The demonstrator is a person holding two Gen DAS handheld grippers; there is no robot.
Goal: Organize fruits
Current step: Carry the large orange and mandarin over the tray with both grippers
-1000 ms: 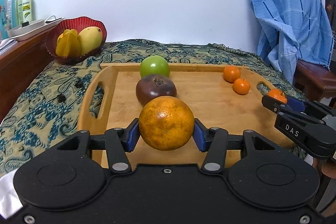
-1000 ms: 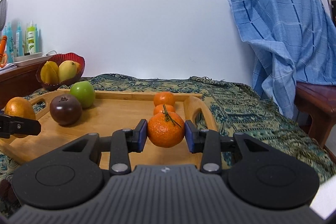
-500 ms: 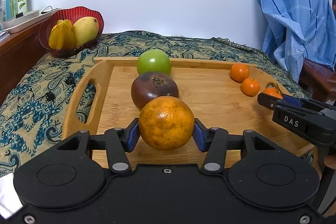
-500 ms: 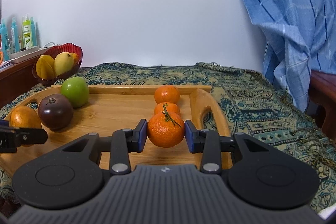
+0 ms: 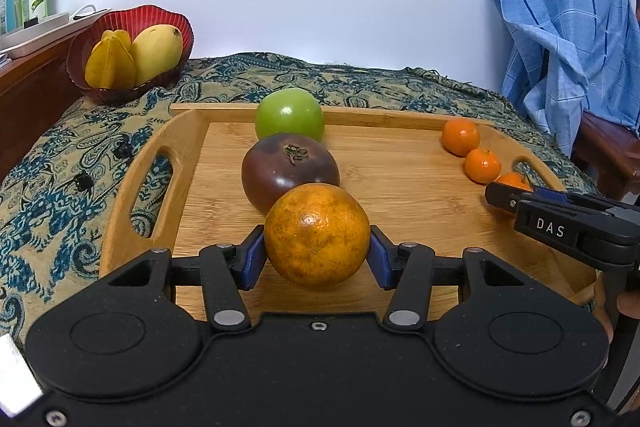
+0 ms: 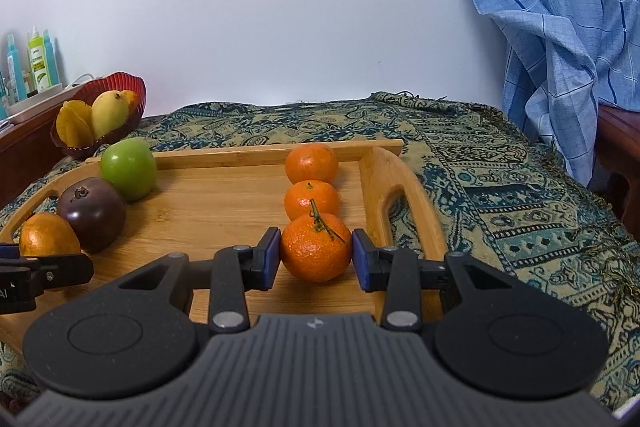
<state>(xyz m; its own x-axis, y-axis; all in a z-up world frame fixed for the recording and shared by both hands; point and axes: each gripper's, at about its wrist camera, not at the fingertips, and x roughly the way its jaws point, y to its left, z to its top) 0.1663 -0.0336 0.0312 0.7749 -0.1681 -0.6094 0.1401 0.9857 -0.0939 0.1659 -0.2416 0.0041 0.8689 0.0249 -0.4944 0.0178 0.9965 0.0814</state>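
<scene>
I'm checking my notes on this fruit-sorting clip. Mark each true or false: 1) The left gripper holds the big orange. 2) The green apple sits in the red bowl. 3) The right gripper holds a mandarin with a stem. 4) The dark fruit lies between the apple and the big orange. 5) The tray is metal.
1) True: the left gripper is shut on the big orange.
2) False: the green apple is on the tray; the red bowl holds yellow fruit.
3) True: the right gripper grips the mandarin.
4) True: the dark fruit lies between them.
5) False: the tray is wooden.
</scene>
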